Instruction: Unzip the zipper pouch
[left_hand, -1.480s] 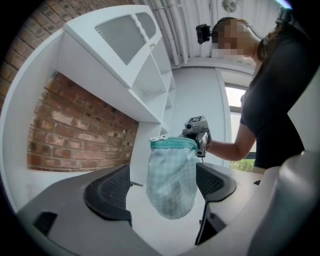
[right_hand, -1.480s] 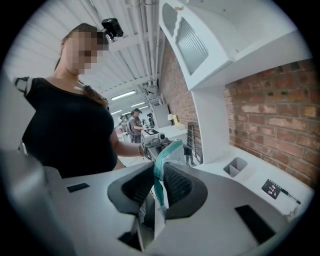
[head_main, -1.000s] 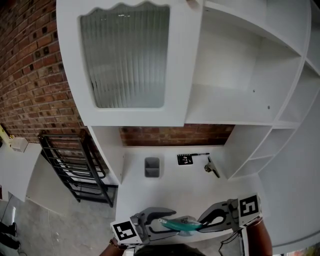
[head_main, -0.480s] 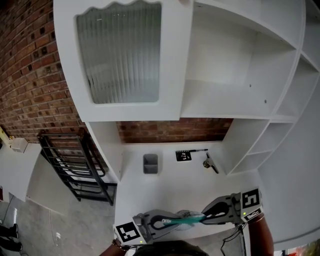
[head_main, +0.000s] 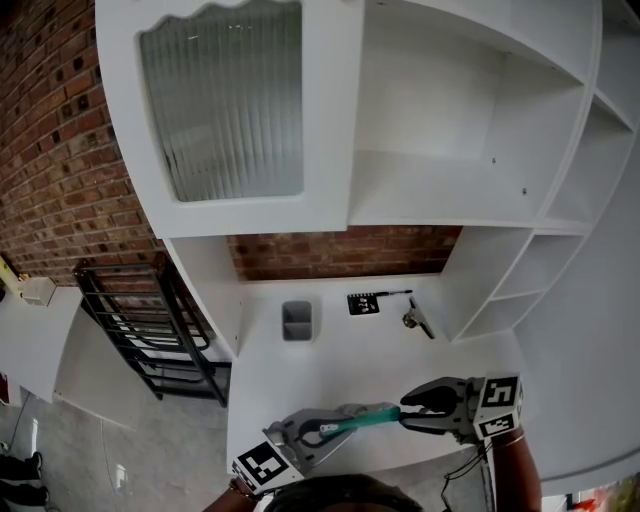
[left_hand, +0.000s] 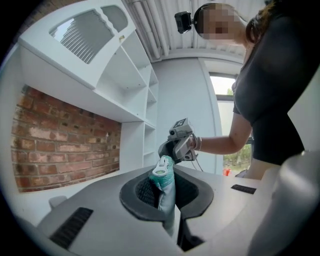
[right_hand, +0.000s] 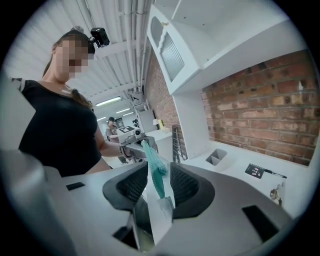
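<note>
A teal mesh zipper pouch (head_main: 362, 420) hangs stretched between my two grippers above the white counter's front edge. My left gripper (head_main: 343, 420) is shut on one end of it. In the left gripper view the pouch (left_hand: 165, 187) is pinched between the pads, with its white zipper pull (left_hand: 161, 167) sticking up past them. My right gripper (head_main: 406, 412) is at the other end and its jaws are opening. In the right gripper view the pouch (right_hand: 154, 170) runs between the pads with a gap on each side of my right gripper (right_hand: 156, 184).
On the white counter (head_main: 380, 365) stand a grey cup (head_main: 297, 320), a black marker card (head_main: 363, 303) and a small metal tool (head_main: 418, 321) near the brick back wall. White shelves rise on the right. A black metal rack (head_main: 150, 335) stands at the left.
The left jaws have closed onto the pouch, which was lying loose between them. The pouch is now pulled straight between the grippers. The right jaws have spread apart.
</note>
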